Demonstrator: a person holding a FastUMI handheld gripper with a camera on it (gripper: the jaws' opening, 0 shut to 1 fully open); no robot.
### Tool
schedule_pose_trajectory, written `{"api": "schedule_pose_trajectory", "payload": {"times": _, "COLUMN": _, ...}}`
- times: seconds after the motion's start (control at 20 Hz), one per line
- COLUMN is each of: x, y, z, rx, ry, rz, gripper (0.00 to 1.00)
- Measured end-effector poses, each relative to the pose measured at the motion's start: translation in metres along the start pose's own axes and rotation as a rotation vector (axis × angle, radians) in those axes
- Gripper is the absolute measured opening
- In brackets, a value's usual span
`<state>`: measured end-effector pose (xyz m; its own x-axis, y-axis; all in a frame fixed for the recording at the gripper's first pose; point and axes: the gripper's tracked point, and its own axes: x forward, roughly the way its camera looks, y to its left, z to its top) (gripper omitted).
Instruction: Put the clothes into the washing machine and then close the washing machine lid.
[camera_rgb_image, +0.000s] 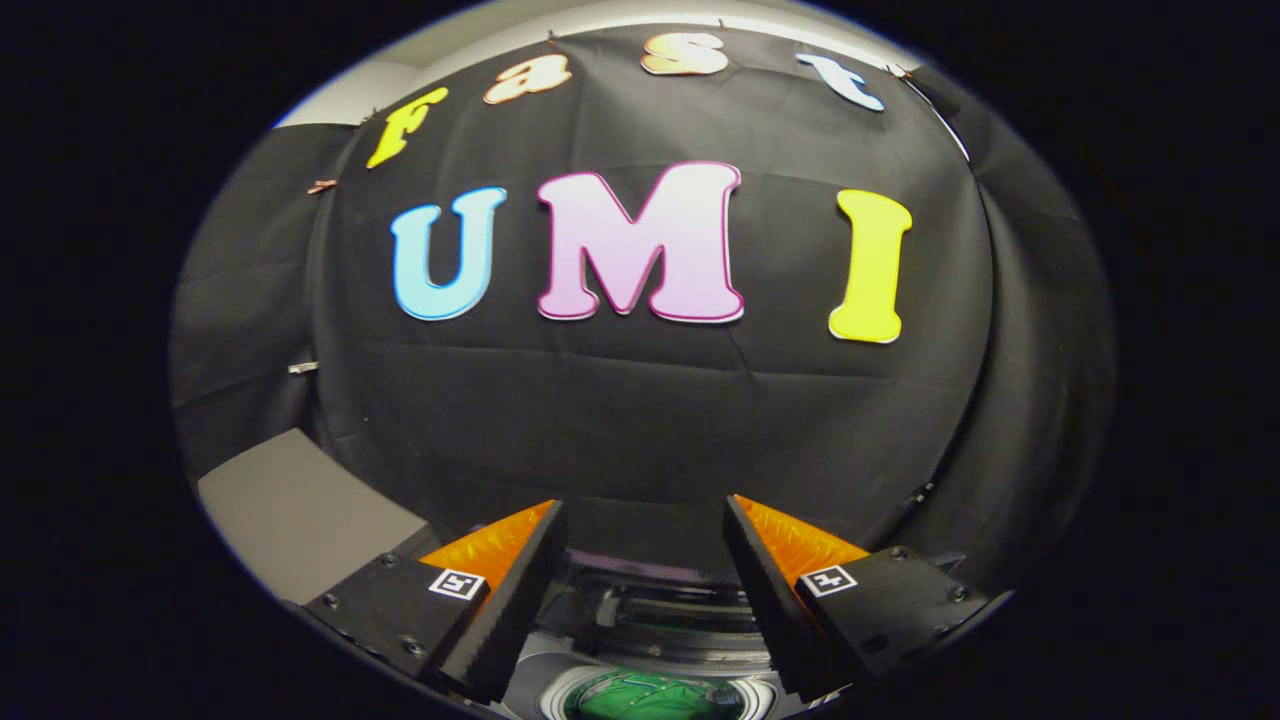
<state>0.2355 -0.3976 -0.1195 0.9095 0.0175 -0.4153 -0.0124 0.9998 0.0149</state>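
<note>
1. Gripper view, gripper: the gripper is raised and looks at the black cloth wall of the booth. Its two fingers stand well apart, with nothing between them.

2. Gripper view, washing machine: the washing machine lies below and between the fingers. A round opening with a pale ring shows there, with something green seen in or through it. Whether that is cloth or a tinted lid cannot be told.

3. Gripper view, surroundings: a flat grey panel sits beside the left finger, against the wall. What it belongs to is unclear.

4. Handling, as a judgement: clothes should be light, soft and limp. They will sag and trail from the grip, so a pinch on a bunched fold in the middle of the garment should carry better than an edge. The lid is likely rigid, smooth plastic, best pushed or pinched at its free rim.

5. Materials: the wall cloth is matt and creased, the machine's ring is glossy and curved, and the panel is plain and hard-edged.
</note>
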Motion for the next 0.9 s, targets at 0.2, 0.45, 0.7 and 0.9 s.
{"api": "schedule_pose_trajectory", "payload": {"times": 0.2, "x": 0.037, "y": -0.039, "z": -0.020, "rx": 0.012, "ry": 0.062, "rz": -0.076, "gripper": 0.98}}
{"api": "schedule_pose_trajectory", "payload": {"times": 0.45, "x": 0.052, "y": -0.044, "z": -0.048, "rx": 0.078, "ry": 0.138, "rz": -0.077, "gripper": 0.98}}
{"api": "schedule_pose_trajectory", "payload": {"times": 0.7, "x": 0.047, "y": -0.043, "z": -0.048, "rx": 0.069, "ry": 0.129, "rz": -0.085, "gripper": 1.00}}
{"api": "schedule_pose_trajectory", "payload": {"times": 0.9, "x": 0.049, "y": -0.043, "z": -0.050, "rx": 0.064, "ry": 0.132, "rz": -0.096, "gripper": 1.00}}
